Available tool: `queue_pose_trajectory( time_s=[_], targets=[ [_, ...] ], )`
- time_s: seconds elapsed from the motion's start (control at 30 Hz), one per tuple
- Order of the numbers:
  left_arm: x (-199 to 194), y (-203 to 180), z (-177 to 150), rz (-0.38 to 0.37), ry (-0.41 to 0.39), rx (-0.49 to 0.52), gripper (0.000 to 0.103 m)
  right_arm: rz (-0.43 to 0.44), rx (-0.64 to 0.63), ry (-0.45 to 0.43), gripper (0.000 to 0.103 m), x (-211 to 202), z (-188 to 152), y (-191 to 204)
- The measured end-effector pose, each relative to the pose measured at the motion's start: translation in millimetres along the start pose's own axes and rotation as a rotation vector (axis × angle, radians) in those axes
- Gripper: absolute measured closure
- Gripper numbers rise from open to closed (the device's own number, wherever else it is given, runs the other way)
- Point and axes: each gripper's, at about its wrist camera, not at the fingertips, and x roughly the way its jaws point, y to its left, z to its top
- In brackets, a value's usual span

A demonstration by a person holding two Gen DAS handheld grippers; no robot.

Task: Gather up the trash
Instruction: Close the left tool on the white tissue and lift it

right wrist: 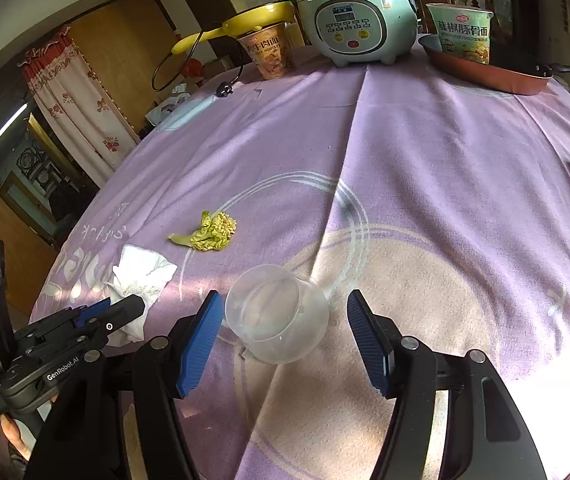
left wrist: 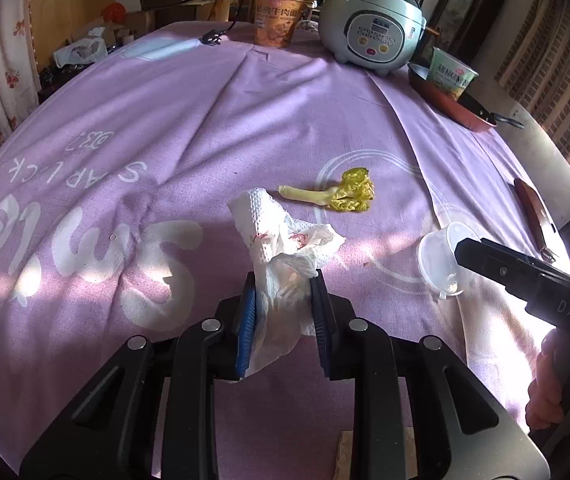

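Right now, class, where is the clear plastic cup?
In the right wrist view, the clear plastic cup lies on its side on the purple cloth, between the right gripper's open fingers, right of the crumpled tissue.

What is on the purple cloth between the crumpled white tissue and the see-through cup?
Nothing, just bare purple cloth lies between the tissue and the plastic cup, seen in the right wrist view.
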Motion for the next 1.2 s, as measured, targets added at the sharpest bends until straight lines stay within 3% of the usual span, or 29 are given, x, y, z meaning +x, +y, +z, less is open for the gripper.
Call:
queue_pose_trajectory(
  time_s=[0.3, 0.57, 0.6, 0.63, 0.67, 1.2],
  targets=[
    [-1.7, 4.6, 0.5, -0.023, -0.003, -0.024, 0.076, -0.011, -0.04, 0.019, 0.036, 9.6, -2.6, 8.5],
    [2.5, 4.0, 1.2, -0.019, 0.018, -0.026, 0.073, -0.096, -0.138, 0.013, 0.035, 18.8, -4.8, 22.2],
    [2.8, 3.5, 1.1, -0.017, 0.02, -0.024, 0.073, -0.104, -0.143, 0.01, 0.035, 19.7, -4.8, 22.6],
    [3.1, 3.0, 1.3, -0.012, 0.02, -0.022, 0.073, -0.107, -0.148, 0.006, 0.045, 20.3, -4.5, 22.2],
    [3.1, 2.7, 1.2, -0.007, 0.018, -0.02, 0.073, -0.105, -0.149, 0.0, 0.048, 19.8, -4.2, 21.9],
    [-6.4, 0.1, -0.6, -0.023, -0.033, -0.005, 0.076, -0.083, -0.147, -0.033, 0.048, 12.2, -1.7, 18.2]
  ],
)
